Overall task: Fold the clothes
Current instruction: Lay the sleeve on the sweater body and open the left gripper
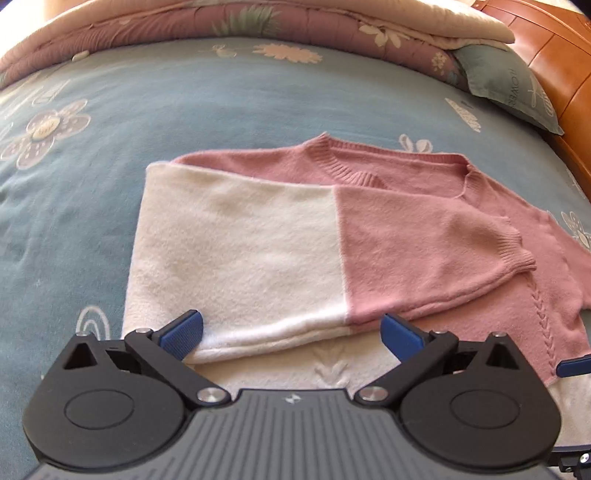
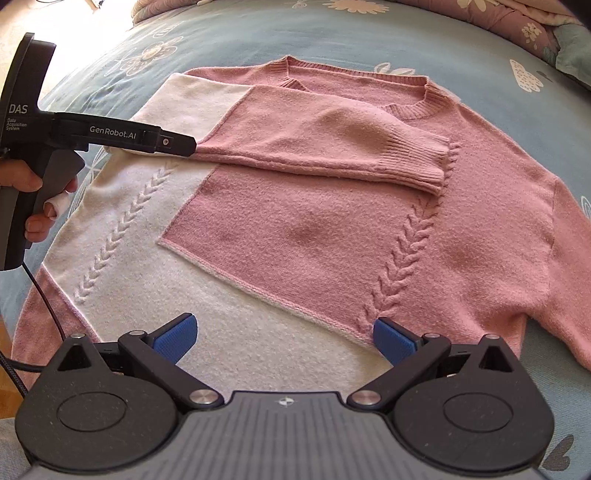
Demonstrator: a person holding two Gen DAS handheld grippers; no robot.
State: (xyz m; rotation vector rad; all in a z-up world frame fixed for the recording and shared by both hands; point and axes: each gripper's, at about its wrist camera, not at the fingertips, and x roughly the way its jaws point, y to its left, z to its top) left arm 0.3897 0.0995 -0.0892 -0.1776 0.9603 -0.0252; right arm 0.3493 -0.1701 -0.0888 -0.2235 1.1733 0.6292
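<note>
One sweater [image 2: 332, 206] lies flat on the bed [image 1: 92, 206], spread over the blue flowered sheet, its ribbed neckline towards the far edge where one rolled pink quilt [image 1: 221, 22] runs along. It is pink and white — pink at the chest, white at one side and along the hem — with two braided cable lines running down the front. One sleeve [image 2: 325, 136] is folded across the chest, white at the shoulder and pink to its ribbed cuff, which rests near the right-hand cable line. The other sleeve [image 2: 565, 280] lies stretched out towards the bed's right edge. One grey-green pillow [image 1: 506, 85] sits at the far right corner of the bed, against an orange wooden headboard [image 1: 561, 55].

There are two tongs. The left tongs [image 1: 291, 332] hover low over the folded sleeve's near edge, blue pads spread wide with nothing between them; in the right wrist view the same tool reaches in from the left over the white part of the sleeve, held at its grip by one hand [image 2: 33, 192] with a finger on the trigger — one finger wears a white wrap. The right tongs [image 2: 284, 338] hang above the sweater's white hem near the bed's near edge, likewise spread apart and empty.
</note>
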